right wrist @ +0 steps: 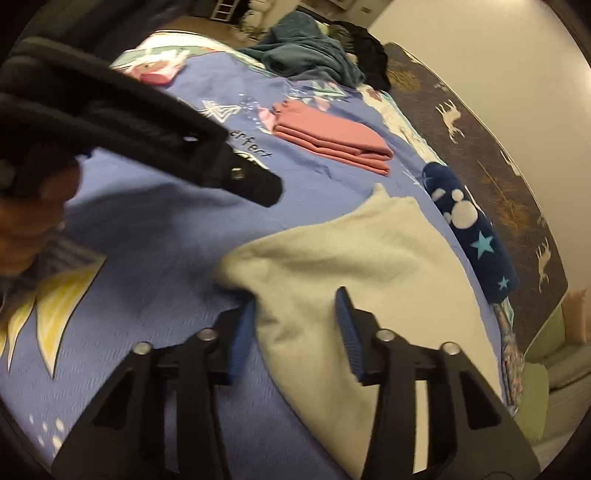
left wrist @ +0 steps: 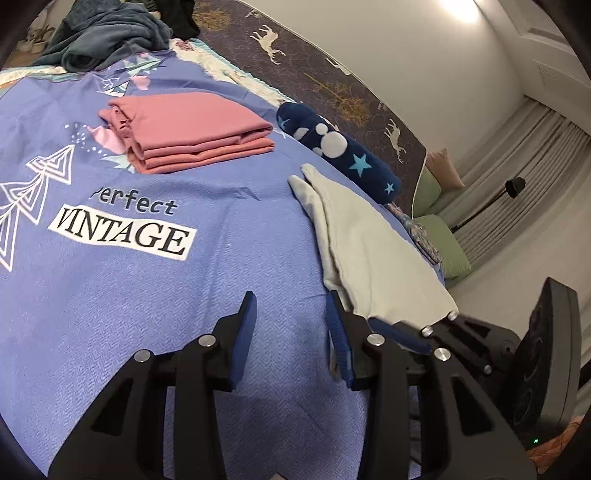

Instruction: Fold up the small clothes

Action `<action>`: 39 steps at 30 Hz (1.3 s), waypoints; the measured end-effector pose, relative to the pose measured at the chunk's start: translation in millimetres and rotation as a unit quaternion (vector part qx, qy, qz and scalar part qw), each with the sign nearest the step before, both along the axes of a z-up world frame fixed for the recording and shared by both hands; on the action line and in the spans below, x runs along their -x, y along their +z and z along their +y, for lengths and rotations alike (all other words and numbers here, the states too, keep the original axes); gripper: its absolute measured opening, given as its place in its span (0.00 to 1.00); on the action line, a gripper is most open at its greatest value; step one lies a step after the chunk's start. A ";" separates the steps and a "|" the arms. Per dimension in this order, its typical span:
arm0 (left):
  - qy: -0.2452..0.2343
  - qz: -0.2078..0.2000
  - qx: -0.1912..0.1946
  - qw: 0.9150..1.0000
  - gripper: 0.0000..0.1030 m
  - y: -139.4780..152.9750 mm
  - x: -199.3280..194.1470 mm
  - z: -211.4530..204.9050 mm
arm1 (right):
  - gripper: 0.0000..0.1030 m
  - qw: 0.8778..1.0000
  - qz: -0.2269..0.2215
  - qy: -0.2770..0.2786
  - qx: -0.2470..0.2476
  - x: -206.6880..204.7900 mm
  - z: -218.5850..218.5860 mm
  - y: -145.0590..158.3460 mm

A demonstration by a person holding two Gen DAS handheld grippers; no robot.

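Note:
A pale white-grey small garment lies flat on the blue bedspread, near the right edge; it also shows in the right wrist view. My left gripper is open and empty over the bedspread, just left of the garment's near edge. My right gripper is open, its jaws standing on either side of the garment's near part, not closed on it. The right gripper's body shows at the garment's near corner. The left gripper's body crosses the upper left of the right wrist view.
A folded pink stack lies farther back on the bed. A rolled navy star-print cloth lies along the right bed edge. A heap of teal and black clothes sits at the far end. The wall and curtains are to the right.

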State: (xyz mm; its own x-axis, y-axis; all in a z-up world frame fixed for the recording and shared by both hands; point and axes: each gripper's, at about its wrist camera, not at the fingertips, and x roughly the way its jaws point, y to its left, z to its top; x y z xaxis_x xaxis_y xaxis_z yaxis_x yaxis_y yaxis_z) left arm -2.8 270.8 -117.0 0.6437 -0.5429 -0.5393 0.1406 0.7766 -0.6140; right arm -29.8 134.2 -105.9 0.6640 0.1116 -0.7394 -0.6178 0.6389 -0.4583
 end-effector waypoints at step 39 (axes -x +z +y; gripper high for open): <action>-0.141 0.063 -0.066 0.986 0.28 -1.5 -205.6 -100.2 | 0.15 0.997 -0.057 -0.045 -0.026 -2.2 -2.4 -9.0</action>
